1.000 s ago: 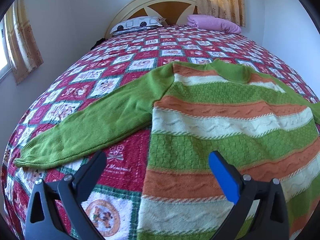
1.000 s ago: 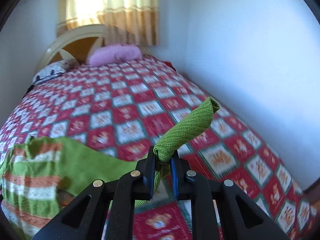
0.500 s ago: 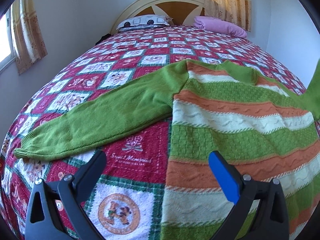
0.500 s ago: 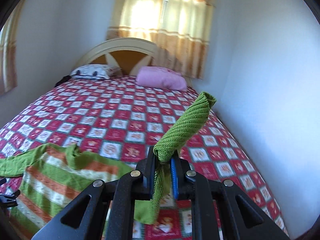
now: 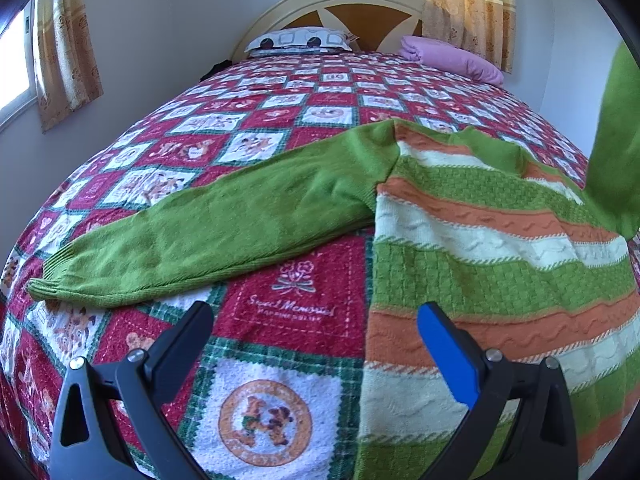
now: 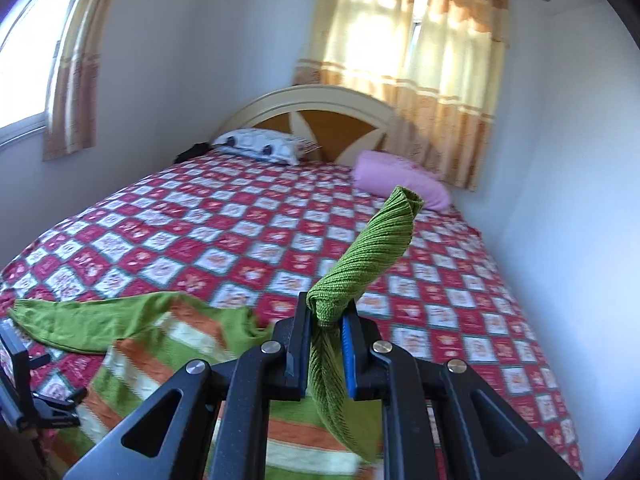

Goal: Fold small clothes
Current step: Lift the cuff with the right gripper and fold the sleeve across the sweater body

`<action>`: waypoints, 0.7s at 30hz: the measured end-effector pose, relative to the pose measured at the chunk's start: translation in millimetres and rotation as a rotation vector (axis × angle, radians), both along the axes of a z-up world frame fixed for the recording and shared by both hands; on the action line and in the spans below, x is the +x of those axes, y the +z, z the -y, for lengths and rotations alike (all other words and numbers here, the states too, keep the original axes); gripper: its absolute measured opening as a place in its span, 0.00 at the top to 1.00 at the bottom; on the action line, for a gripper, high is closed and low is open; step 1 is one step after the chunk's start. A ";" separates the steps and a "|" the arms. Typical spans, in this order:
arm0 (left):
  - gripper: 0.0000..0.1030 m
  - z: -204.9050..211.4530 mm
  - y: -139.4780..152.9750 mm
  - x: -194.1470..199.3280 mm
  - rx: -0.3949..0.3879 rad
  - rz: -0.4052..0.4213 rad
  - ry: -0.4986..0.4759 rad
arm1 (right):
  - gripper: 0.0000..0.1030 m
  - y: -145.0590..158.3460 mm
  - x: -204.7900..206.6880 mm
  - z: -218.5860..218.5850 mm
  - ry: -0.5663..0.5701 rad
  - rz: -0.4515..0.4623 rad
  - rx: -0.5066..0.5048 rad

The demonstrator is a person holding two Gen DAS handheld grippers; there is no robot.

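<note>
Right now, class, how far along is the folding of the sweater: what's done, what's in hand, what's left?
Done: the sweater lies spread flat on the bed; no fold is finished. In hand: the right gripper is shut on one sleeve's cuff, lifted above the bed. Left: laying that sleeve across the body, folding in the other sleeve, which lies outstretched, then the body. The left gripper is open, empty.

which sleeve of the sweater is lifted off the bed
The sleeve clamped in the right gripper; the other sleeve lies flat on the bedspread.
</note>
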State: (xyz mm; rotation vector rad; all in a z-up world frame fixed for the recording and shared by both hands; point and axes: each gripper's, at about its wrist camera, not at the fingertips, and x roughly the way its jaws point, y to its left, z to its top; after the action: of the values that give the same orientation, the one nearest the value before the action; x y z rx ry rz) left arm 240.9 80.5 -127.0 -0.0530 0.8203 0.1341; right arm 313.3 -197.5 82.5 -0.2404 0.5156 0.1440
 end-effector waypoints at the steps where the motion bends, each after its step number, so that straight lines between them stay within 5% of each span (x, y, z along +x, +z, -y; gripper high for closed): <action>1: 0.00 -0.2 -0.2 -0.7 -0.001 -0.001 0.000 | 0.87 -11.6 5.8 -12.3 0.019 -0.020 0.016; 6: 0.00 -4.4 -0.1 -2.4 0.025 -0.016 0.003 | 0.87 -86.8 34.6 -74.9 0.075 -0.134 0.070; 9: 0.00 -11.1 1.1 -3.1 0.042 -0.026 0.016 | 0.84 -154.6 54.3 -105.8 0.123 -0.307 0.114; 12: 0.00 -16.6 3.1 -1.7 0.043 -0.038 0.018 | 0.46 -197.7 51.2 -111.6 0.168 -0.442 0.173; 16: 0.00 -12.4 8.9 4.8 0.060 -0.037 -0.009 | 0.45 -196.7 18.7 -81.0 0.209 -0.438 0.172; 21: 0.00 18.9 25.1 26.5 0.032 -0.015 -0.101 | 0.43 -177.0 -6.3 -19.9 0.132 -0.372 0.129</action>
State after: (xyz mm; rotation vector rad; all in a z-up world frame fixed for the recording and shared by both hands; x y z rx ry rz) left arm 267.4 61.6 -101.9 0.0196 0.8344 0.0520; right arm 306.9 -177.6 -94.5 -0.1204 0.8575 0.3539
